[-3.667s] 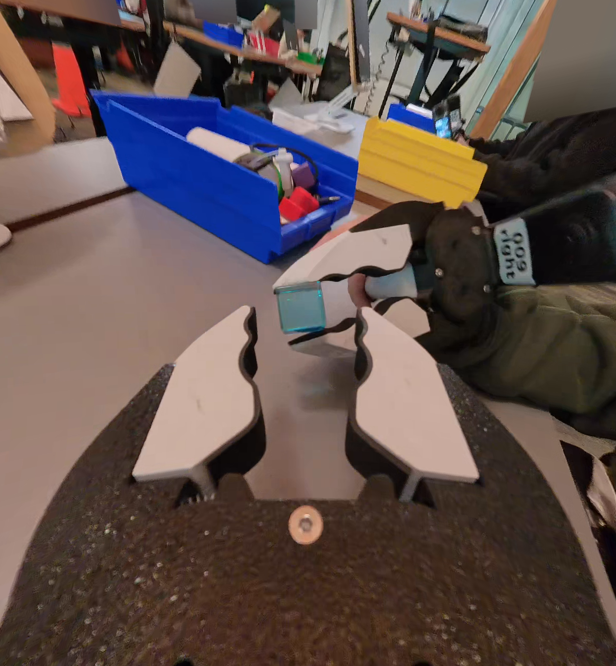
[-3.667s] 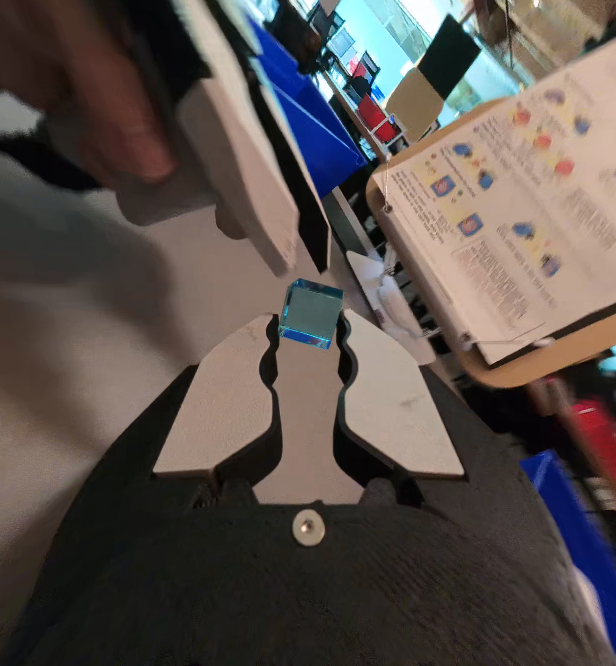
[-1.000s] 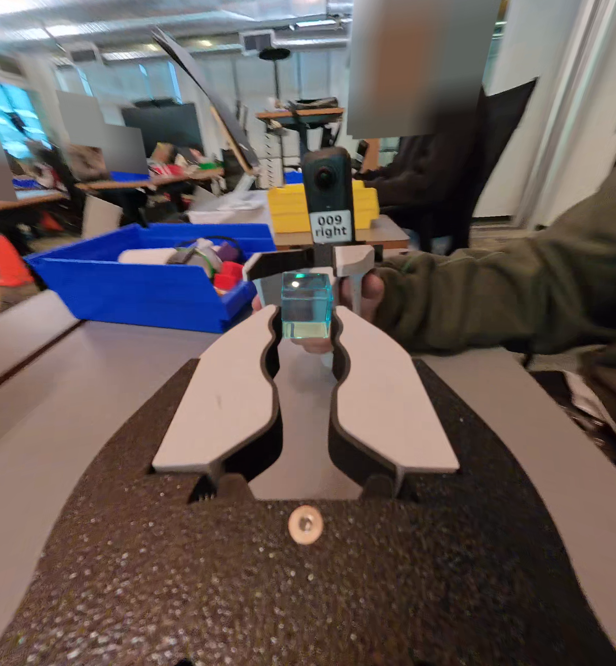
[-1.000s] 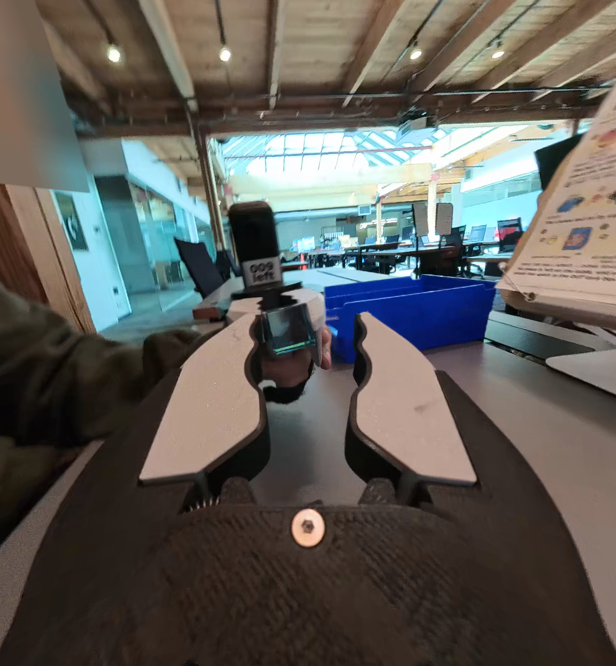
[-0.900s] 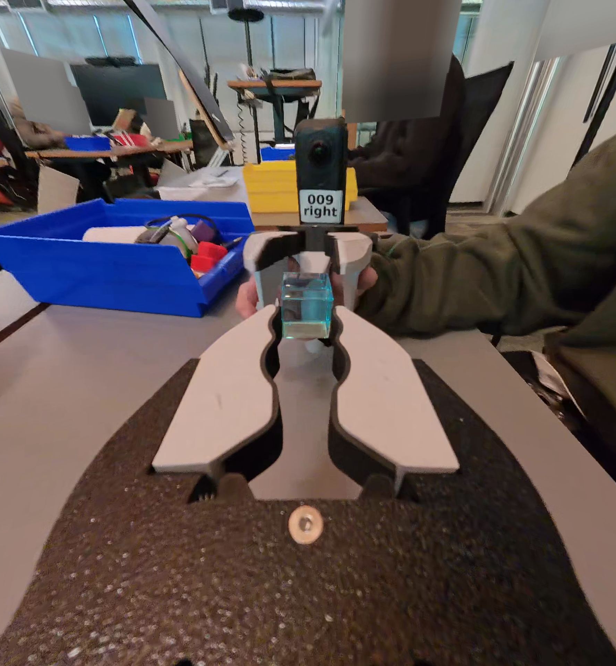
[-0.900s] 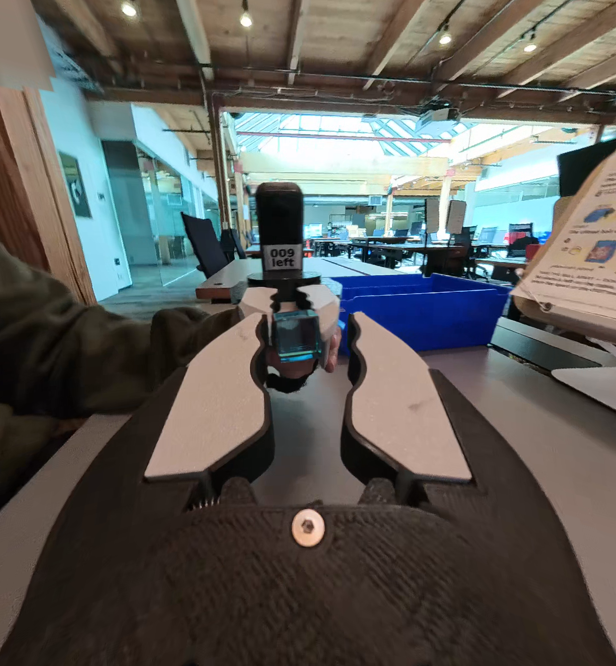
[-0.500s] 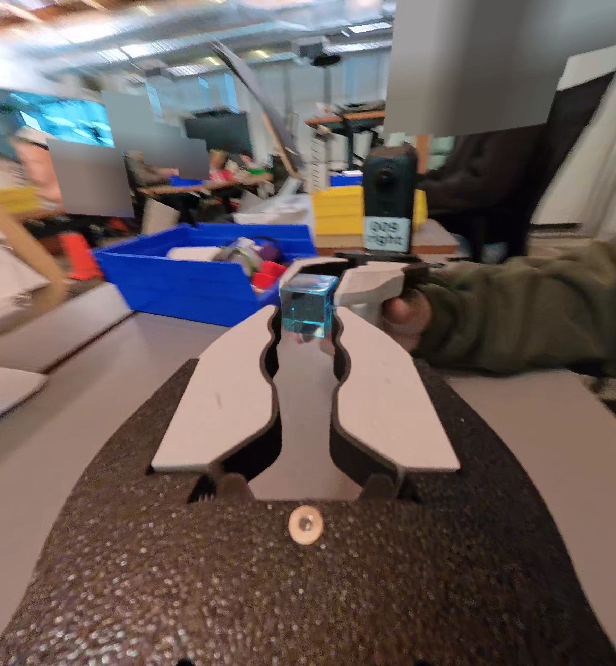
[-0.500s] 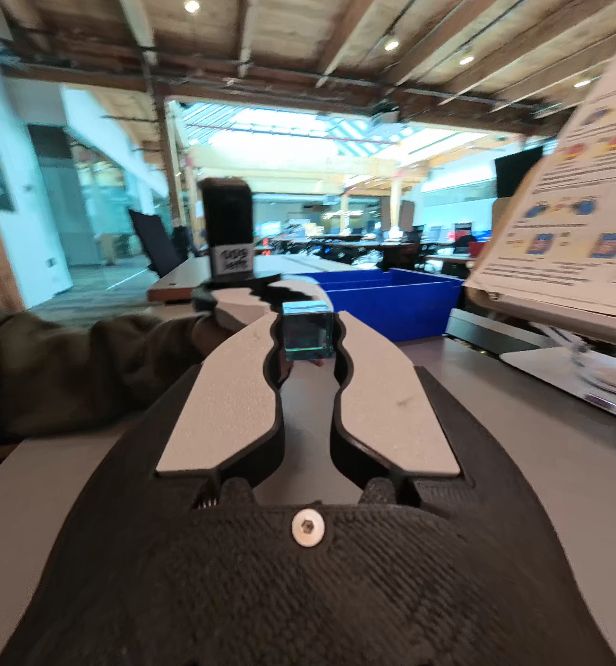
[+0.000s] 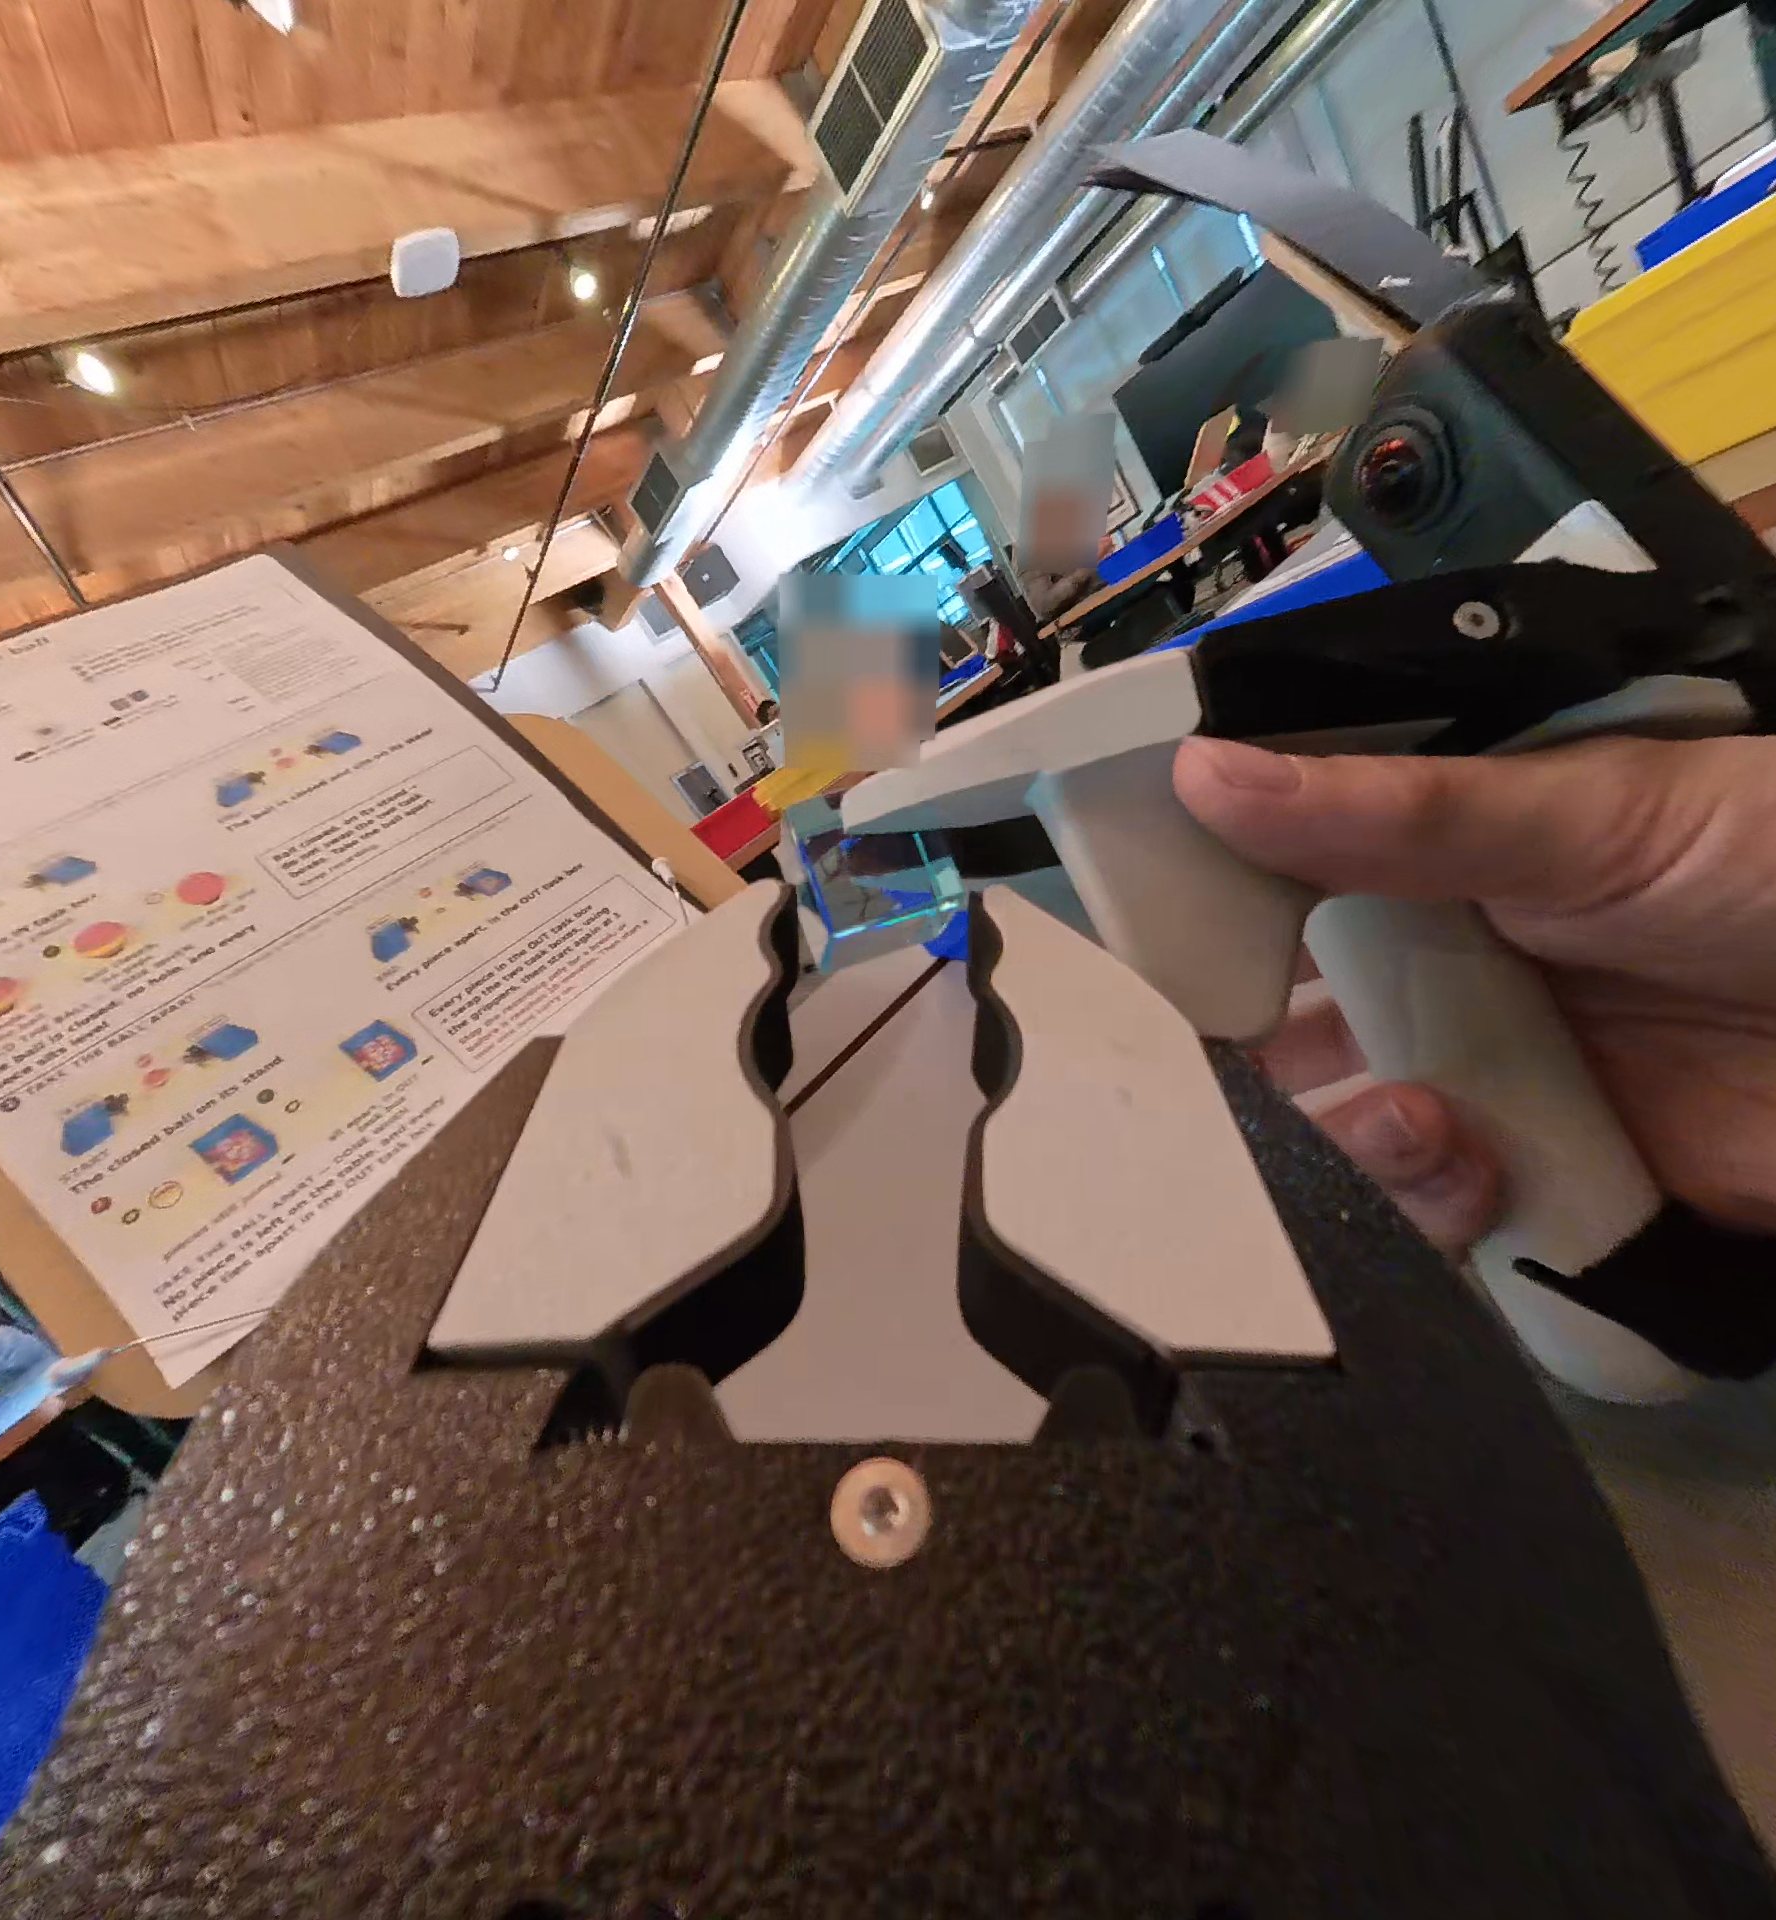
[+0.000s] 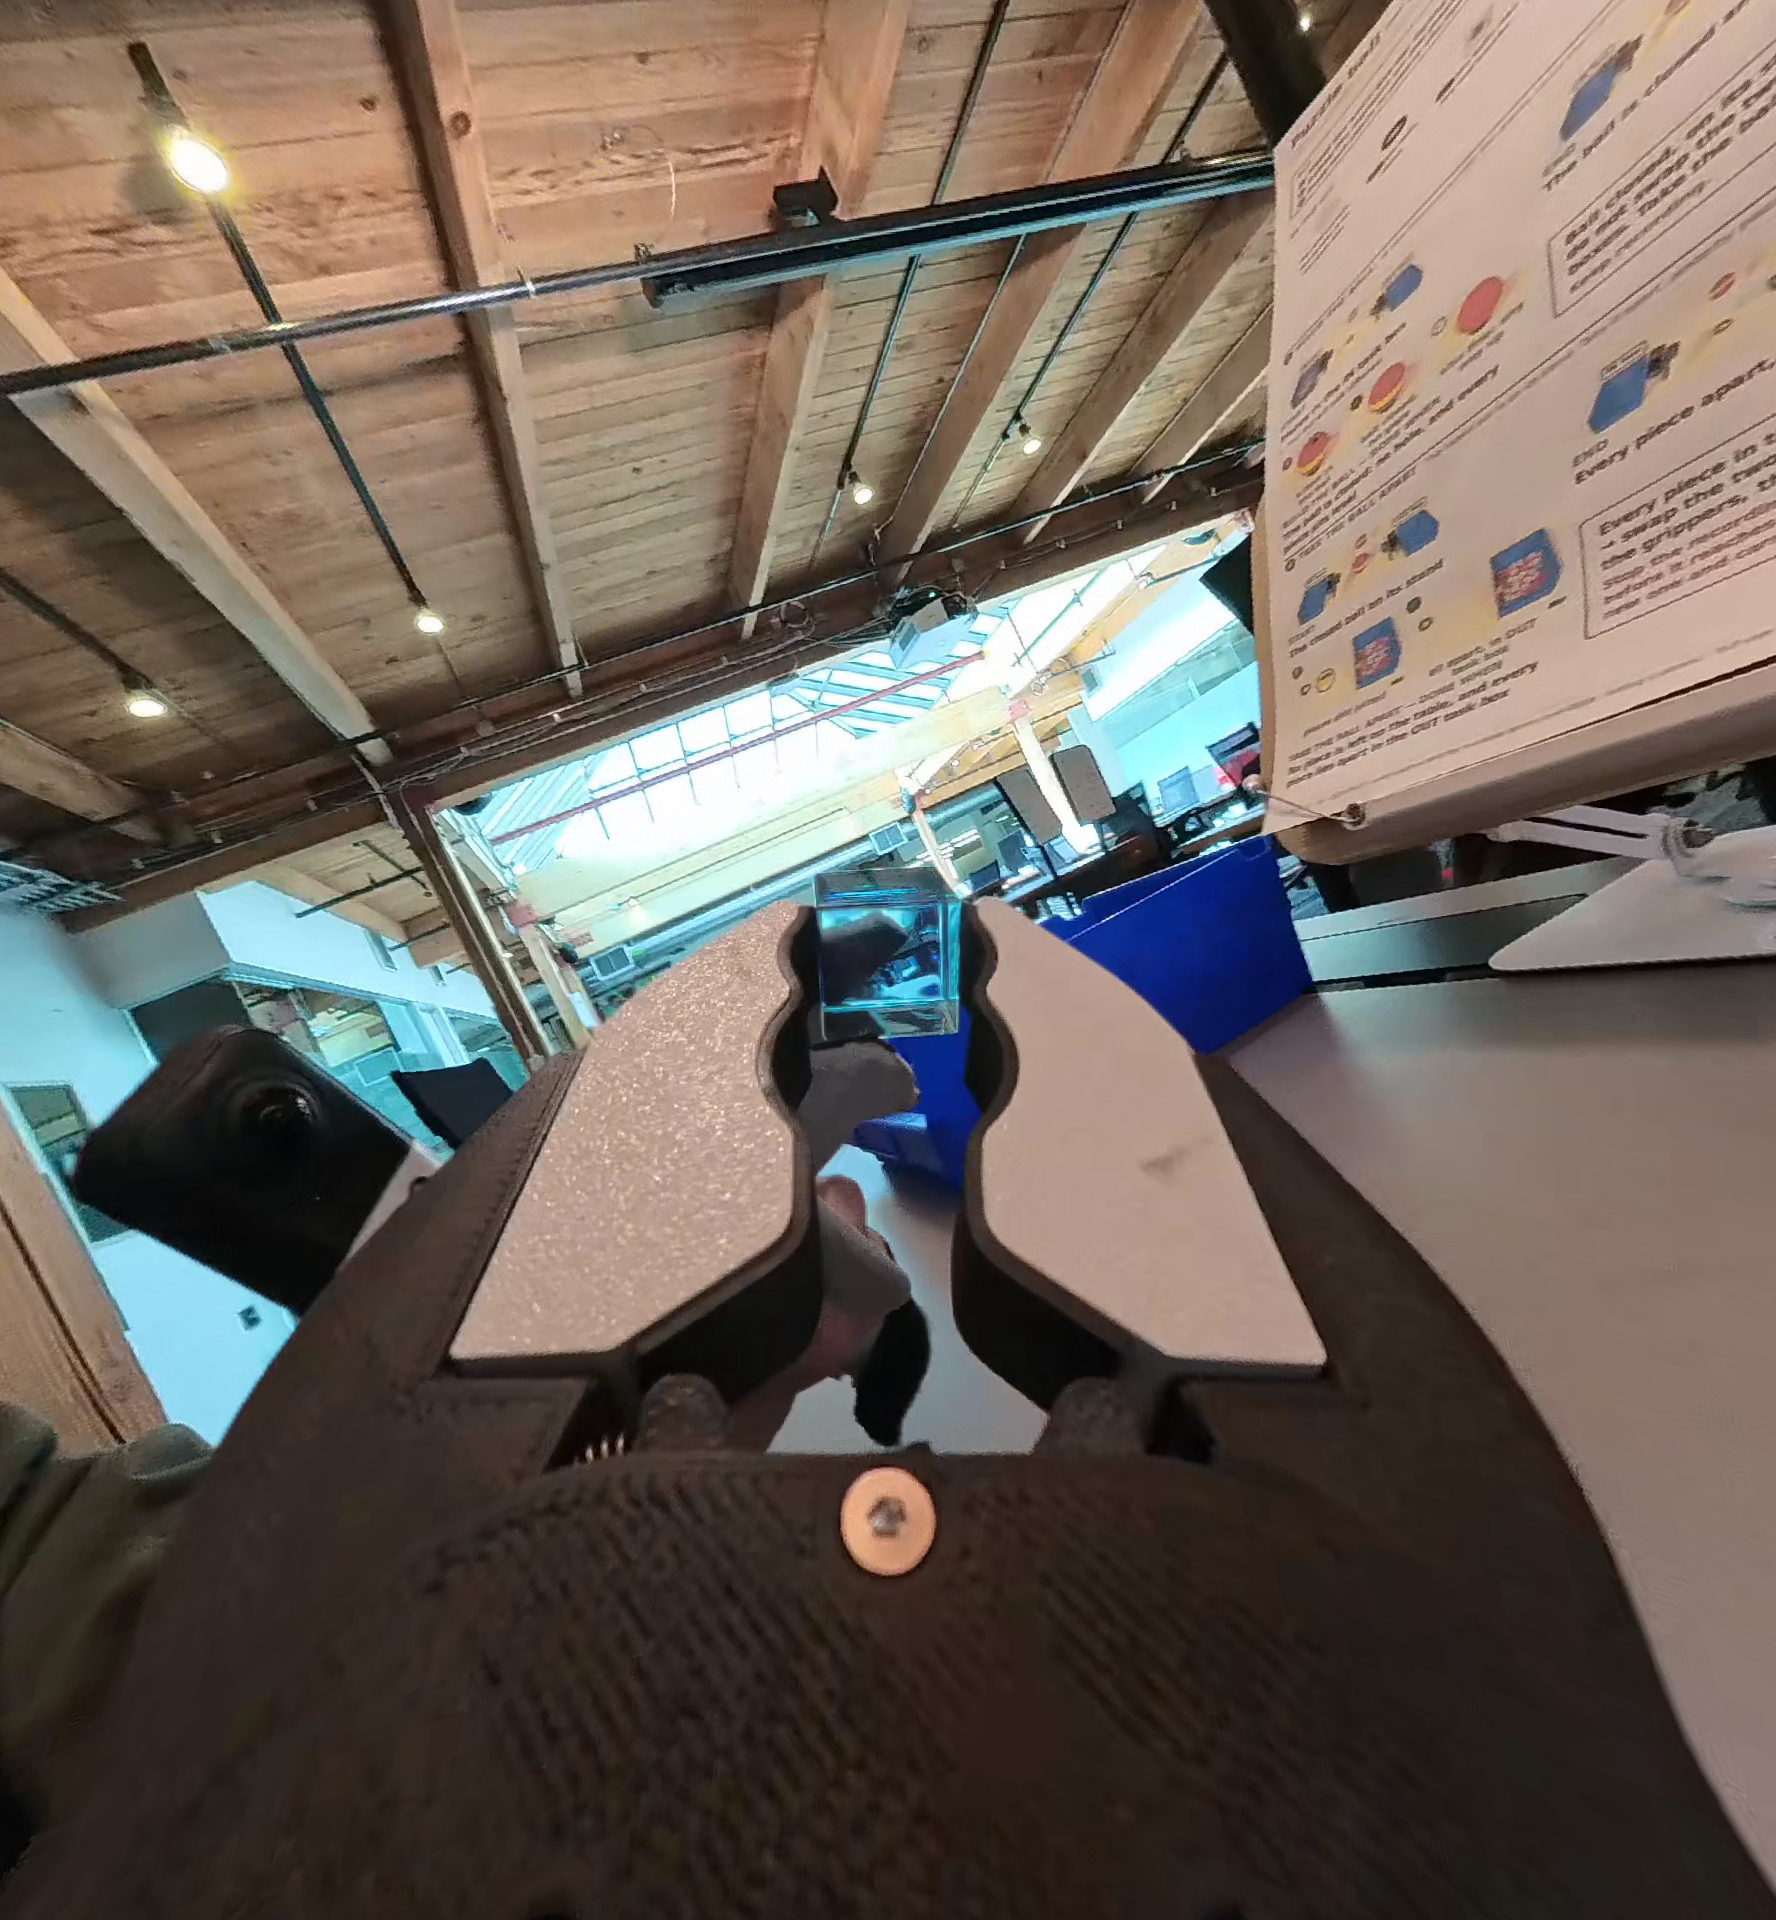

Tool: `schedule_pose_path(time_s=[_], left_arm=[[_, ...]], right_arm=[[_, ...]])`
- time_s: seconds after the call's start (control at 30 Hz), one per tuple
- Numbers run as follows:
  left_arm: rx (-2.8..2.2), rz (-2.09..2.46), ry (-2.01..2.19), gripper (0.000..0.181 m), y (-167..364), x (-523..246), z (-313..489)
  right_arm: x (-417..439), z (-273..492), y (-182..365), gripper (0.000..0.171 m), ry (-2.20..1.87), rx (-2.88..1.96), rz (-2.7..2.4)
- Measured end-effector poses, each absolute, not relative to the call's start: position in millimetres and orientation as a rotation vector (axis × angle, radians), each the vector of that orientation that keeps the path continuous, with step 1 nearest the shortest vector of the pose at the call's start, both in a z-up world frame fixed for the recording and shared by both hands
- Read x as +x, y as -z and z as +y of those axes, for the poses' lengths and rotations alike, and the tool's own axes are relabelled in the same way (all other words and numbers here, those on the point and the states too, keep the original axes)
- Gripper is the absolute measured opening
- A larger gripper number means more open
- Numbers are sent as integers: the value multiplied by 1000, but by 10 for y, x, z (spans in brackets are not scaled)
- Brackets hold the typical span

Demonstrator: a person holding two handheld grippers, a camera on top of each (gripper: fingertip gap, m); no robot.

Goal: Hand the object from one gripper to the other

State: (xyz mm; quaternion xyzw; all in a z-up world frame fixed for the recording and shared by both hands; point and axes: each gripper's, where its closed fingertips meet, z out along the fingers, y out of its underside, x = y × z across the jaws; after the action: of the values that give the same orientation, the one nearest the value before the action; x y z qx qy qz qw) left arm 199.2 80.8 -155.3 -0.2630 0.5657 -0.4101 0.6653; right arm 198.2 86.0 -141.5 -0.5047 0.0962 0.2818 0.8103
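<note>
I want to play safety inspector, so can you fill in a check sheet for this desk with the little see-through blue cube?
Surface: grey table, bare where it shows.
Job's things: clear blue cube, held in the air, off the table.
Clutter: blue bin behind the cube; printed instruction sheet on a board; yellow bin far off.
Grippers: right gripper is shut on the cube, with a hand on its handle. The left gripper has its fingers close on both sides of the cube; whether it grips cannot be told.
Cables: thin wires hang from the ceiling; nothing seen on the table.
Surroundings: wooden ceiling with lights, open workshop behind.
</note>
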Motion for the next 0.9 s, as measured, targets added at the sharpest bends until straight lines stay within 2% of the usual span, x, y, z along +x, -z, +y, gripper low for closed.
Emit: schedule_pose_path(time_s=[0.03,0.3,0.53,0.67,0.9], left_arm=[[-593,1273,945,30,1552,1985,810],[-574,1297,1002,28,1469,1927,805],[-674,1548,1600,27,1535,1776,797],[-699,1761,1897,27,1622,1559,747],[-690,1973,1904,27,1808,1456,611]], right_arm=[[1966,862,1412,26,-624,-1071,209],[1905,834,1360,26,-765,-1024,188],[2090,729,1329,48,-682,-1090,61],[1781,651,1359,43,-631,-1204,-234],[1445,707,1587,28,-515,-1335,-443]])
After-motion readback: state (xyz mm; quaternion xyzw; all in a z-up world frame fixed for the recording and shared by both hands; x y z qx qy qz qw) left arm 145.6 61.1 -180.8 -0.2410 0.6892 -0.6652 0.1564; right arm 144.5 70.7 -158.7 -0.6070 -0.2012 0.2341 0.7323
